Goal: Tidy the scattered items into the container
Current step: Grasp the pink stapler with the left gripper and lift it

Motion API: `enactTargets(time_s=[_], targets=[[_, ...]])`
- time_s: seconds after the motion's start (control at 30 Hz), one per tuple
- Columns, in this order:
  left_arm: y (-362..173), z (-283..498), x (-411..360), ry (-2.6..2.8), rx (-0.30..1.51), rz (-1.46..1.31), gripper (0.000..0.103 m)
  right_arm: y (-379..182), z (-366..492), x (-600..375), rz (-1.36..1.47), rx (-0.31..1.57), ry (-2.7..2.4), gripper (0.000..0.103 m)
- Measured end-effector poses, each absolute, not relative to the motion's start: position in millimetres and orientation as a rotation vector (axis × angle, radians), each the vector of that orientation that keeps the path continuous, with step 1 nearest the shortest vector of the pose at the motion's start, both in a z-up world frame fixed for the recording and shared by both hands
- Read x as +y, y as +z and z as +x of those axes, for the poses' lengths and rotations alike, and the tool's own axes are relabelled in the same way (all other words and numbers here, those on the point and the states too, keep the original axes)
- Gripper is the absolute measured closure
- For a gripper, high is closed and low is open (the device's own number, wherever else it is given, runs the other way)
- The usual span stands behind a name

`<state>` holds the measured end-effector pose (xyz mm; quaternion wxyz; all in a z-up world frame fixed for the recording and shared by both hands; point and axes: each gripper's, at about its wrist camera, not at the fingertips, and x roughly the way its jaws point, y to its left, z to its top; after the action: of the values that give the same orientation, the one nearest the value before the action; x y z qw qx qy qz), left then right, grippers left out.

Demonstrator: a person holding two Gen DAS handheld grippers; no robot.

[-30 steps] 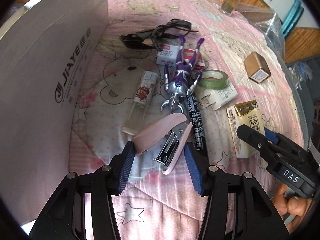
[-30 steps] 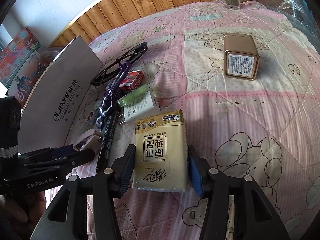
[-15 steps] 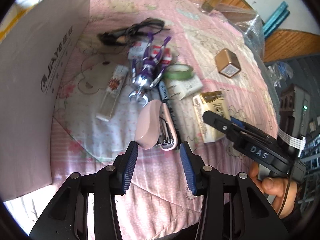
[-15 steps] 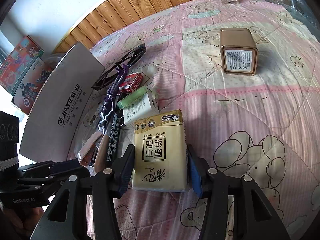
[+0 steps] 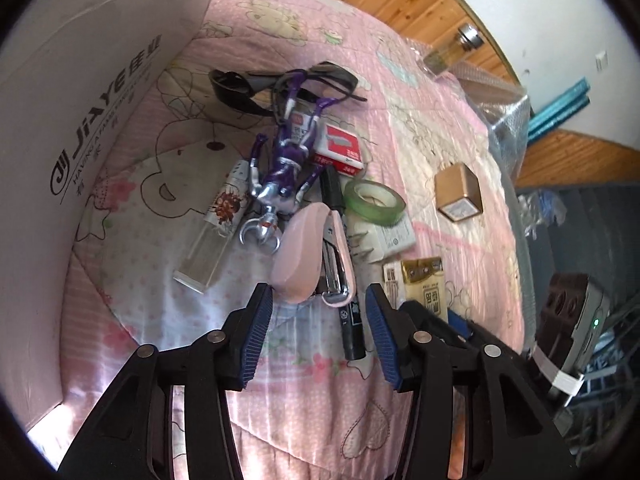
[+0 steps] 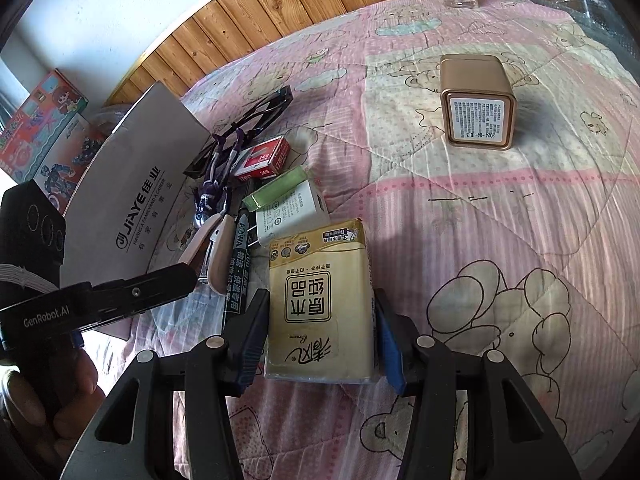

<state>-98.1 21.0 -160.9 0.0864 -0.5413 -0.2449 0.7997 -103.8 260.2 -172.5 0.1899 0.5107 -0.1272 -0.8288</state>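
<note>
Left tongs (image 5: 318, 330) opening, nothing pressed; pink stapler (image 5: 310, 258) lies on bed quilt (image 5: 440, 152) just ahead of tips, black marker (image 5: 346, 300) touching beside it

Right tongs (image 6: 320, 334) clamp tissue pack (image 6: 320, 300), pack resting on quilt

White box (image 5: 72, 128) stands along bed's left side

Risks:
- stapler hinged open, may swing or slip
- marker caught along
- soft pack squeezing out

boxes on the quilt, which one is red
The small staple box, lying beside the purple toy figure. It alone is red and white; the square tin is gold and the tissue pack yellowish.
</note>
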Motion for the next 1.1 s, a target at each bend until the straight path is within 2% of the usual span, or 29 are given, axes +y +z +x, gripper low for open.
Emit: enactTargets(time_s=[0.2, 0.23, 0.27, 0.33, 0.47, 0.57, 0.67, 0.73, 0.83, 0.9, 1.1], targets=[[-174.0, -110.1, 7.7, 2.37, -0.925, -1.596, 0.05, -172.6, -103.1, 255.9, 1.426, -0.323, -2.34, 0.051], [-175.0, -113.3, 9.0, 2.371, -0.936, -1.578, 0.051, -172.6, -103.4, 256.1, 1.425, -0.322, -2.339, 0.051], [-175.9, -117.0, 12.7, 2.383, -0.909, -1.586, 0.058, -172.8, -103.4, 256.3, 1.423, -0.322, -2.338, 0.051], [-171.1, -122.8, 24.9, 2.427, -0.796, -1.571, 0.076, -172.7, -104.1, 256.4, 1.421, -0.32, -2.335, 0.051], [-159.4, -120.2, 45.1, 2.474, -0.575, -1.629, 0.076, -173.3, -105.7, 258.7, 1.423, -0.338, -2.318, 0.051], [-144.3, -110.8, 56.5, 2.521, -0.292, -1.677, 0.076, -173.3, -107.4, 262.2, 1.429, -0.372, -2.302, 0.052], [-140.2, -101.0, 67.0, 2.552, 0.074, -1.741, 0.076, -173.3, -105.4, 264.0, 1.427, -0.387, -2.302, 0.053], [-148.4, -96.3, 75.7, 2.501, 0.206, -1.731, 0.076, -173.5, -103.7, 264.0, 1.42, -0.388, -2.309, 0.053], [-159.4, -93.9, 74.6, 2.517, 0.145, -1.709, 0.074, -172.9, -103.2, 262.0, 1.416, -0.362, -2.318, 0.054], [-155.9, -95.5, 67.7, 2.534, 0.062, -1.708, 0.077, -170.0, -102.7, 263.0, 1.417, -0.361, -2.317, 0.054], [-123.8, -89.0, 44.7, 2.567, -0.131, -1.628, 0.077, -154.1, -95.1, 263.8, 1.389, -0.353, -2.342, 0.054]])
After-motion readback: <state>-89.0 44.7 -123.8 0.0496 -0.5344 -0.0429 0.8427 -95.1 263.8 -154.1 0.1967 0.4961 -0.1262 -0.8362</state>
